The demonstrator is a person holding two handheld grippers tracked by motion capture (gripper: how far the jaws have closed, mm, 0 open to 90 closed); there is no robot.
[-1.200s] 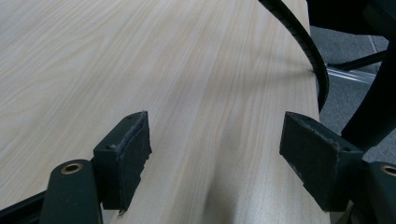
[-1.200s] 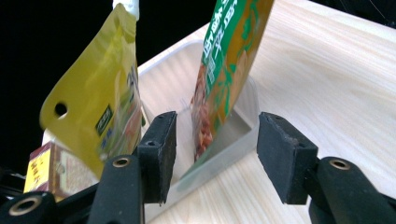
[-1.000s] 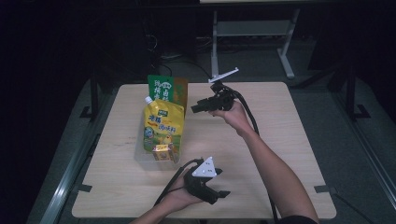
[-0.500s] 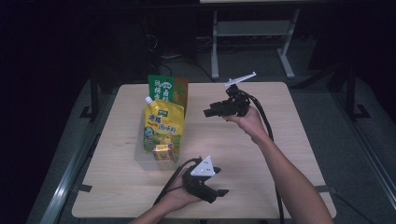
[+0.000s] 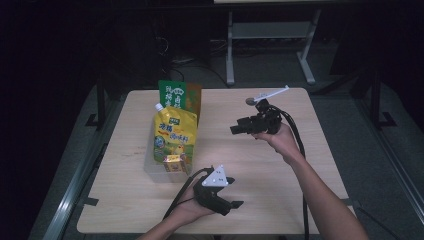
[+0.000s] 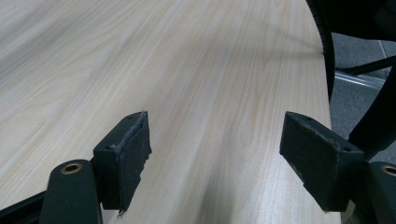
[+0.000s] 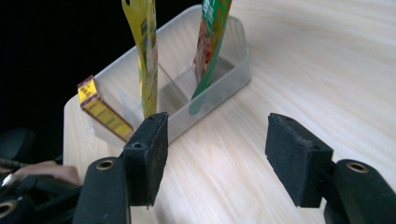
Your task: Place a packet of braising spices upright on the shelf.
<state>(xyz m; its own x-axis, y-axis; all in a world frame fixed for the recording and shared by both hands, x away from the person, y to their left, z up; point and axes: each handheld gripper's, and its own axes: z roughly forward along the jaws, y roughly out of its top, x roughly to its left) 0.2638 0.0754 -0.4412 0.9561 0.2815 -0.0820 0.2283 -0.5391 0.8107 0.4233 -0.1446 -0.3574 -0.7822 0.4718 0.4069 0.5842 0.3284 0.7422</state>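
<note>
table (image 5: 250, 165): pale matt wood grain | bin (image 7: 233, 70): translucent plastic | pouch (image 5: 174, 135): seemingly glossy film

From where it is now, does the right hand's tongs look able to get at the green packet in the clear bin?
Probably yes. The right tongs stand open and empty, facing the green packet across bare table; the packet stands at the bin's near wall.

Both forearms are bare, with no sleeve in sight. The left gripper (image 5: 226, 205) is black, with a grey three-cornered plate dotted with dark spots on top and a black cable trailing from it. The right gripper (image 5: 236, 129) is black too, with a thick black cable, a thin pale rod above it, brass-ringed screw holes and worn, frayed pads (image 7: 148, 154).
</note>
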